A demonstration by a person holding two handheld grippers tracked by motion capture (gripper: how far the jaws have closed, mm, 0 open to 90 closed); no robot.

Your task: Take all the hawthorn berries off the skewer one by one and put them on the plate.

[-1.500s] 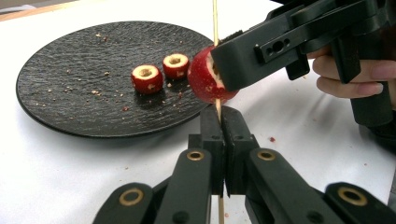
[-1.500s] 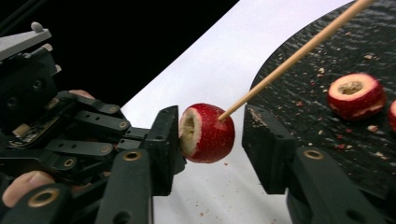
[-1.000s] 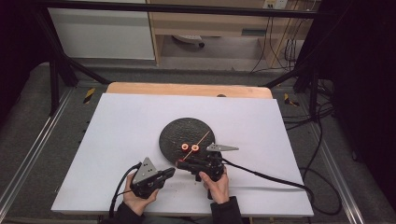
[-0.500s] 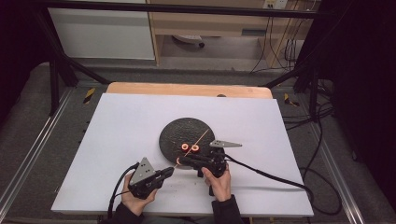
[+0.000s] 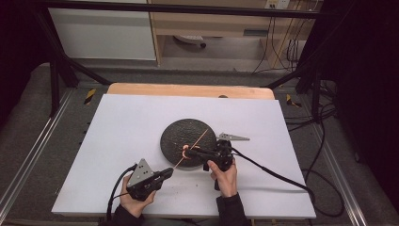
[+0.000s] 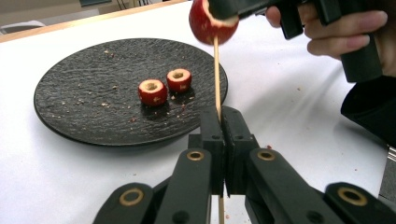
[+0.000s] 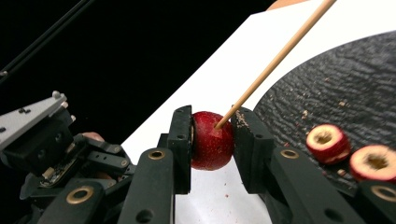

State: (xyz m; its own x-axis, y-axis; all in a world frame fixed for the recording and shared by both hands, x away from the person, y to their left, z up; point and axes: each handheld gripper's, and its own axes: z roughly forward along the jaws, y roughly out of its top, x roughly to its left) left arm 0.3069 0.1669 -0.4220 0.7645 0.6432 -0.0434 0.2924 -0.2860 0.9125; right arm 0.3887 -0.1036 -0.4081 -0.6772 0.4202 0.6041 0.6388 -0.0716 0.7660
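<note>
Since the earlier frame the right gripper [image 5: 188, 151] has risen a little off the plate and its jaws have just been closing, a small red cored fruit [image 7: 211, 140] now pinched between them. Nearest the person, the left gripper [image 6: 219, 140] is fully closed on the lower end of a thin pale wooden skewer [image 6: 216, 70], holding it steady and slanted up over the white table [image 5: 117, 122]. The fruit sits on that skewer, the stick passing through its cored middle, just above the near rim of the round black textured plate [image 6: 70, 93]. Farther out, two more red cored fruits [image 6: 152, 91] [image 6: 179, 80] lie side by side on the plate, untouched. The step in hand looks like threading the first fruit. Next, the right gripper likely needs to slide it down the stick, keeping the hole in line, then release and fetch another.
</note>
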